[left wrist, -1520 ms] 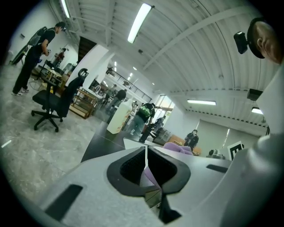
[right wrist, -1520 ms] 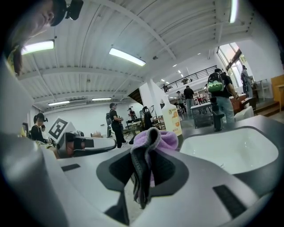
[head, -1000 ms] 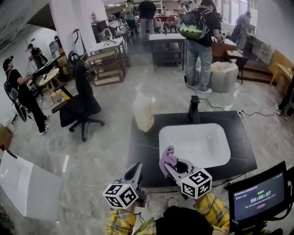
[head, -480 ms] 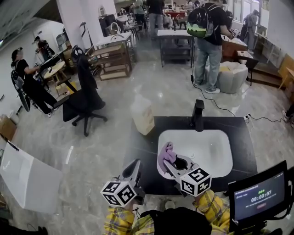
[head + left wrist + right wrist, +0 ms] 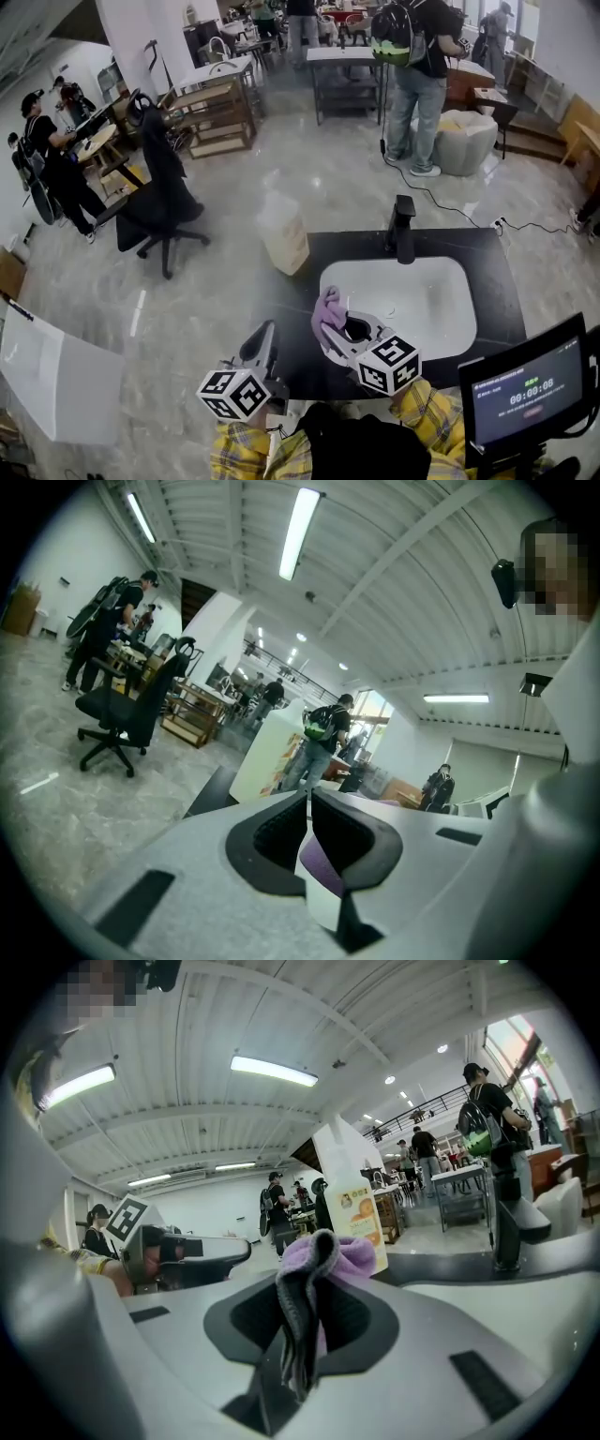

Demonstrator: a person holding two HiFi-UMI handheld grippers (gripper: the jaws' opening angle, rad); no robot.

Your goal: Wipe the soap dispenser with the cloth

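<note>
Cloth (image 5: 323,1258) is what your right gripper (image 5: 298,1335) has pinched: the jaws are clamped on a purple and grey bunch that stands up above the tips and trails down between the pads. From the head view, that right gripper (image 5: 331,337) hangs over the near left rim of the white sink basin (image 5: 427,305), with the cloth (image 5: 327,311) at its front end.

Your left gripper (image 5: 307,819) has its jaws pressed together at the tips with nothing caught between them. It (image 5: 264,333) sits to the left of the right one, near the front edge of the dark counter (image 5: 291,305), and both point away from you.

The soap dispenser (image 5: 284,232), a pale bottle, stands on the far left corner of the counter, well apart from the cloth and from both grippers. In your right gripper view the dispenser (image 5: 352,1194) rises upright just behind the cloth, showing an orange label; in your left gripper view it (image 5: 267,757) is straight ahead past the jaw tips.

Beyond the basin stands a black faucet (image 5: 403,228). A monitor (image 5: 525,394) sits at your right. Farther off on the floor are a black office chair (image 5: 159,202) and a person with a green backpack (image 5: 412,47).
</note>
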